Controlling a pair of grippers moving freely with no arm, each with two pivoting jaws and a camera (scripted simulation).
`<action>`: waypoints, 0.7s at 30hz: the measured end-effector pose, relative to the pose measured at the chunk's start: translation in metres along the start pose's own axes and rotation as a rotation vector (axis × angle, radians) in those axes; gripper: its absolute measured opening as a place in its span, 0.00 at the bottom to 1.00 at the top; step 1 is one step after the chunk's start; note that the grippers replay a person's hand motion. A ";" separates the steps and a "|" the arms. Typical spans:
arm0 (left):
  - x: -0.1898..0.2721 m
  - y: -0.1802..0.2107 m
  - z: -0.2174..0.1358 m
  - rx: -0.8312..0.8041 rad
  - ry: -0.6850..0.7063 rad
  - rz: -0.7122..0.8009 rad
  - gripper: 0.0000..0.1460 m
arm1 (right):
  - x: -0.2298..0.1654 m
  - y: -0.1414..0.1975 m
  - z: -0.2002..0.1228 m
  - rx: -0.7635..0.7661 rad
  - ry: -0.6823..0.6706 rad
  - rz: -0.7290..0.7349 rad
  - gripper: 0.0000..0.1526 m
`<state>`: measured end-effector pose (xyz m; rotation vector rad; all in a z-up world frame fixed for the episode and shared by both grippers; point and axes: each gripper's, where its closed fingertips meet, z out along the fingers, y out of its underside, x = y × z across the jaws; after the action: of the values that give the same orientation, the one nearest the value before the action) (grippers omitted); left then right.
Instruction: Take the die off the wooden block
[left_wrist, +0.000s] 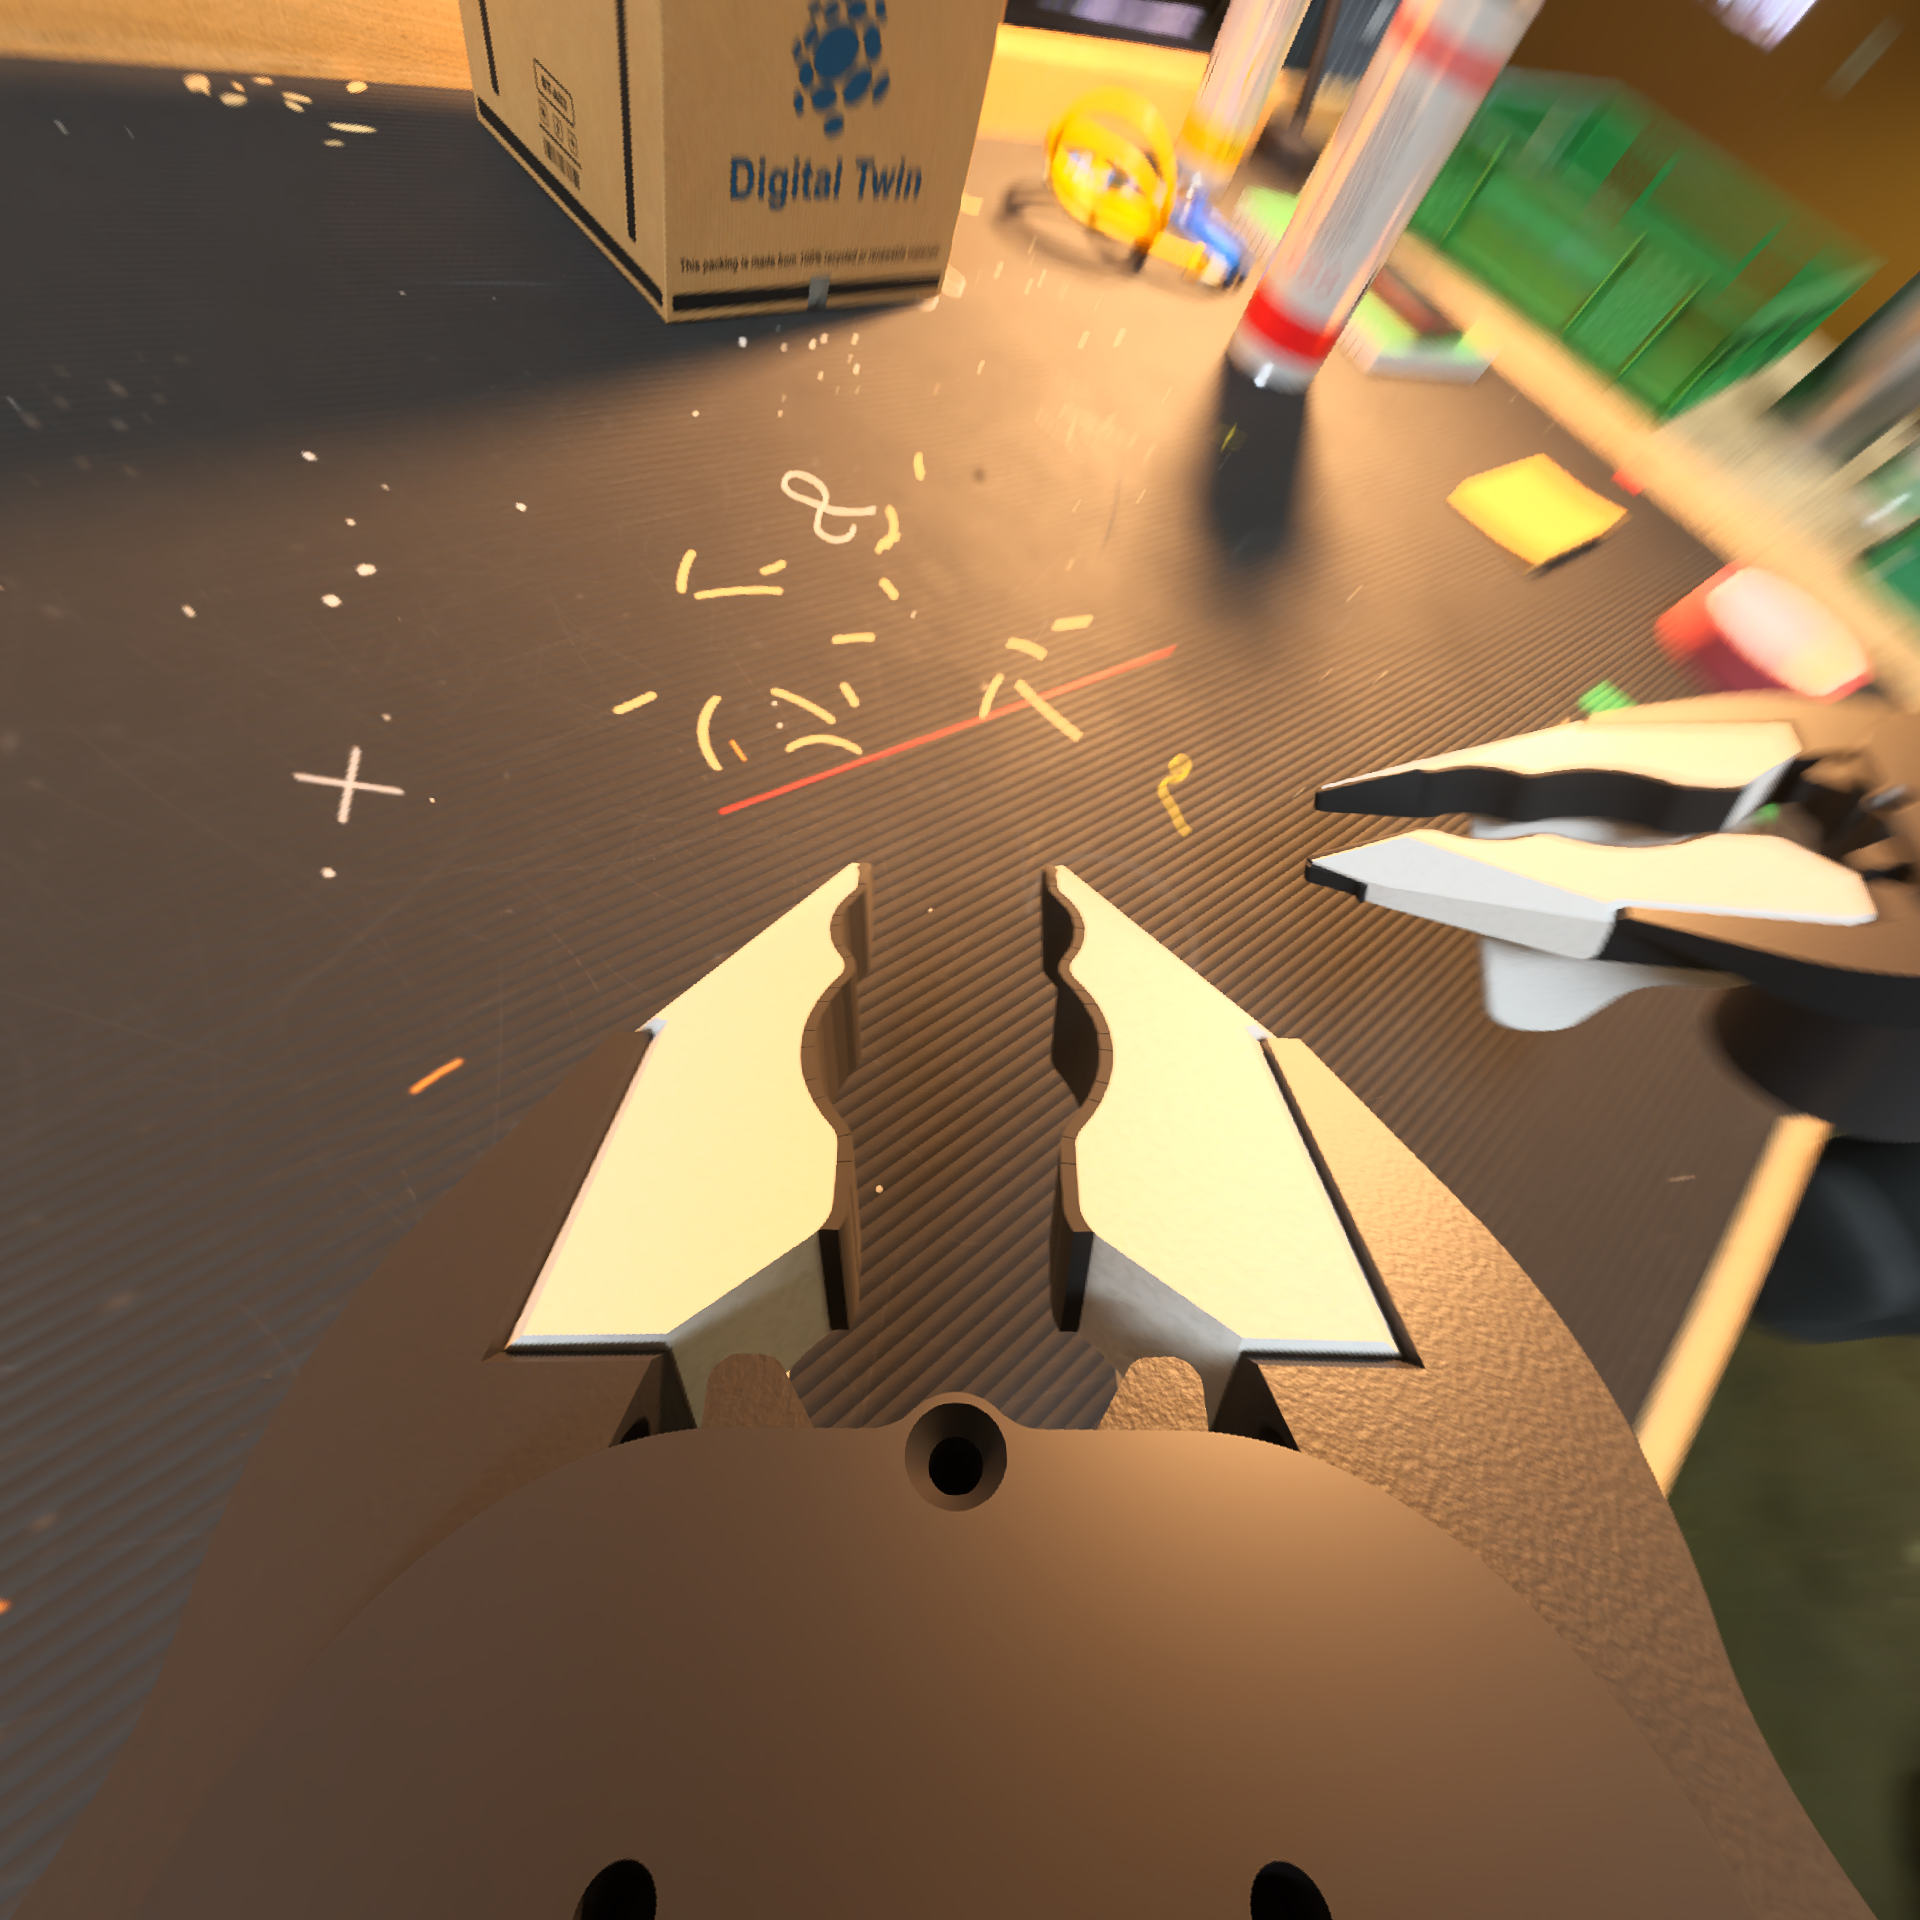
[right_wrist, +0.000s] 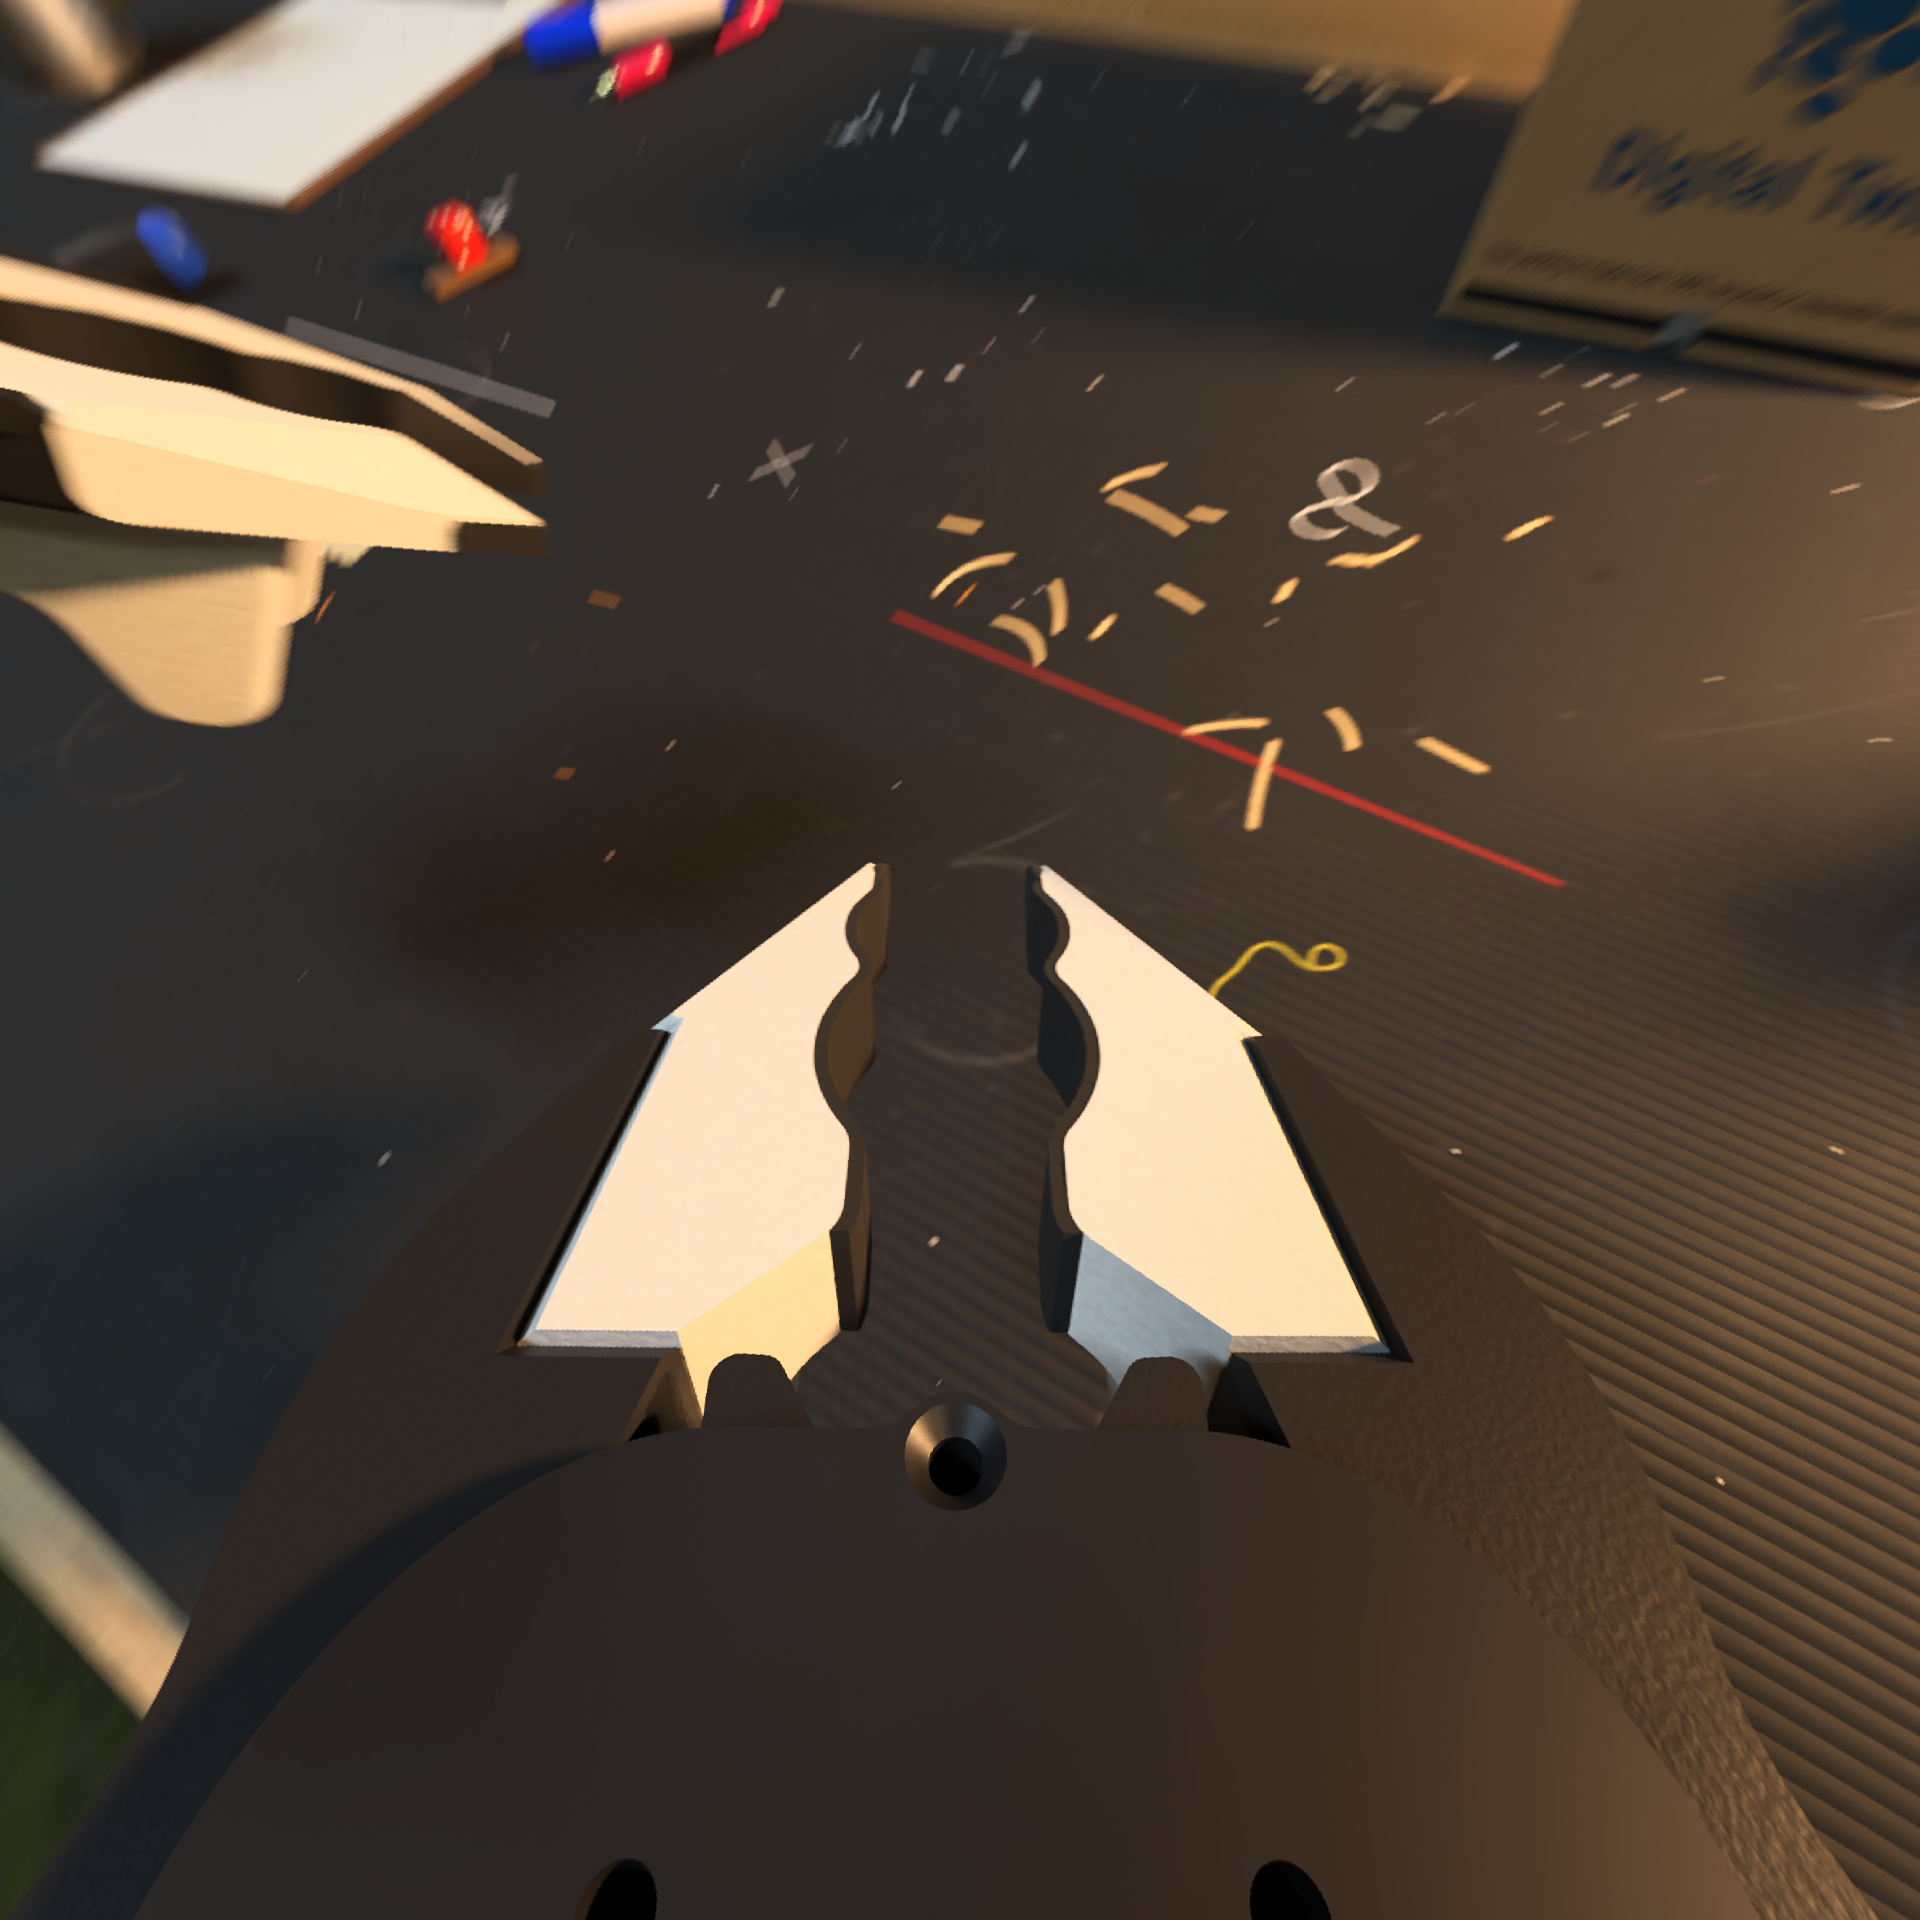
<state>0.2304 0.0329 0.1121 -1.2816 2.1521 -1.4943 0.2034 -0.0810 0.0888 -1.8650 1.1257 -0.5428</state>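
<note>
Plainly we are at the search step: our left gripper (left_wrist: 954, 883) and right gripper (right_wrist: 956, 883) hover part open, both empty. In the right wrist view the red die (right_wrist: 455, 234) sits atop its wooden block (right_wrist: 473, 272), far off; next, reach there.

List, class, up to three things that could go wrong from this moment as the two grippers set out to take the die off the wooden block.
1. The red die on its small wooden block sits far from the open right gripper, tiny and blurred; a misjudged approach is likely.
2. The open left gripper does not see the die, yet hangs between it and the right one; they could collide.
3. A blue cap beside the block could be knocked.
</note>
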 end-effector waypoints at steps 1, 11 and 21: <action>-0.008 -0.003 -0.008 0.035 0.053 -0.070 0.26 | 0.007 -0.002 -0.002 0.056 0.037 0.012 0.21; -0.062 0.006 -0.108 0.439 -0.318 0.116 0.40 | 0.034 0.014 -0.054 0.322 0.344 -0.150 0.41; -0.062 0.046 -0.096 0.250 -0.377 0.175 0.56 | 0.034 0.032 -0.062 0.334 0.284 -0.109 0.42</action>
<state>0.1841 0.1465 0.0994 -1.1466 1.7292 -1.2830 0.1603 -0.1451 0.0922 -1.5967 1.0405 -1.0188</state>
